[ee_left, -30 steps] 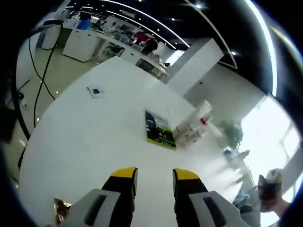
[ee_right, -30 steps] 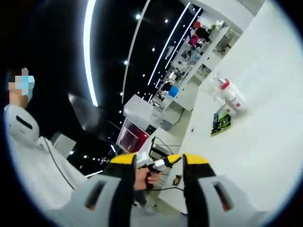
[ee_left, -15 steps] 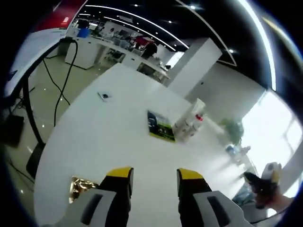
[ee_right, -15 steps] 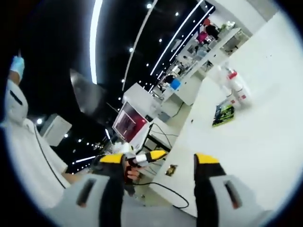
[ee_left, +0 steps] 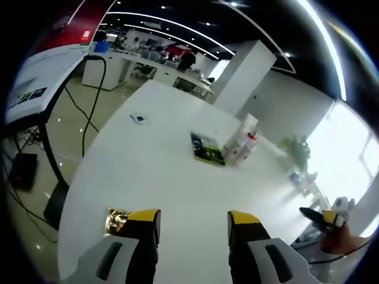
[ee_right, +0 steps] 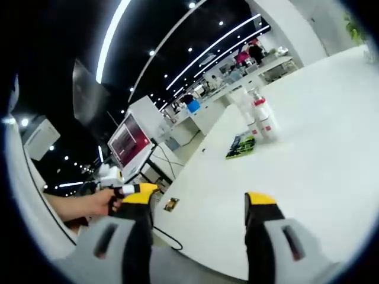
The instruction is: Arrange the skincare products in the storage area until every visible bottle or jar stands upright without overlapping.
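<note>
Yellow-tipped jaws of the left gripper (ee_left: 193, 223) stand parted with nothing between them, low over the near edge of the white table (ee_left: 154, 177); the right gripper (ee_right: 200, 204) is spread wide and empty too. Just beside the left jaw lies a crinkled gold wrapper (ee_left: 117, 219). Further off, a green-and-black packet (ee_left: 206, 148) lies flat, touching the skincare bottles (ee_left: 243, 140), which stand clustered far across the table. Packed this tightly, a wide approach could likely knock neighbours over. Whether any bottle leans or overlaps is hard to judge, being small and blurred. A small dark item (ee_left: 137, 118) beyond stays unidentifiable.
</note>
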Demonstrator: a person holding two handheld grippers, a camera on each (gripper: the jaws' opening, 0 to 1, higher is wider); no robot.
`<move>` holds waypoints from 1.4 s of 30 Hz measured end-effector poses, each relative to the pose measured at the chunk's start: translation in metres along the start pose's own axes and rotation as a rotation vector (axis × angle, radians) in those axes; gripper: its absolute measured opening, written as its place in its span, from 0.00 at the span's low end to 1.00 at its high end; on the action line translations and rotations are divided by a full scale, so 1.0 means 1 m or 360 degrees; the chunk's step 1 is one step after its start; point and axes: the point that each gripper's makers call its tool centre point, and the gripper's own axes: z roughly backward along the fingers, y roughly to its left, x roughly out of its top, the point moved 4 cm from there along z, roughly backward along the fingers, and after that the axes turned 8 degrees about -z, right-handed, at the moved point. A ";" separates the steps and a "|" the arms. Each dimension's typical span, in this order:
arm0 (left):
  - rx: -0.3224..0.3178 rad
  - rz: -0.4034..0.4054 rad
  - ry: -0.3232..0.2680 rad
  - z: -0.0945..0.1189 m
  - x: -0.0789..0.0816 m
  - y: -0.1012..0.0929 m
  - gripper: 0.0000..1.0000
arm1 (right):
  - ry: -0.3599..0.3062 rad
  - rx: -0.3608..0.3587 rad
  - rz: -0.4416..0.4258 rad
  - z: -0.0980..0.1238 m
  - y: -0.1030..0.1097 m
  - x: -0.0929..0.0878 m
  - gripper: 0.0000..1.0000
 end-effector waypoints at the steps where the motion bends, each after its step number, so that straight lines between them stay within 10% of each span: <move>1: 0.0003 -0.0011 0.0009 0.000 -0.001 0.000 0.48 | -0.0001 -0.0003 -0.0001 0.001 -0.001 0.001 0.65; 24: -0.0017 -0.0030 0.0034 -0.010 0.006 0.000 0.50 | -0.0006 -0.0034 0.0072 0.001 0.002 0.035 0.65; 42: 0.0124 -0.0356 0.0260 -0.025 -0.003 0.041 0.69 | 0.0002 -0.0085 0.0052 0.005 -0.010 0.030 0.65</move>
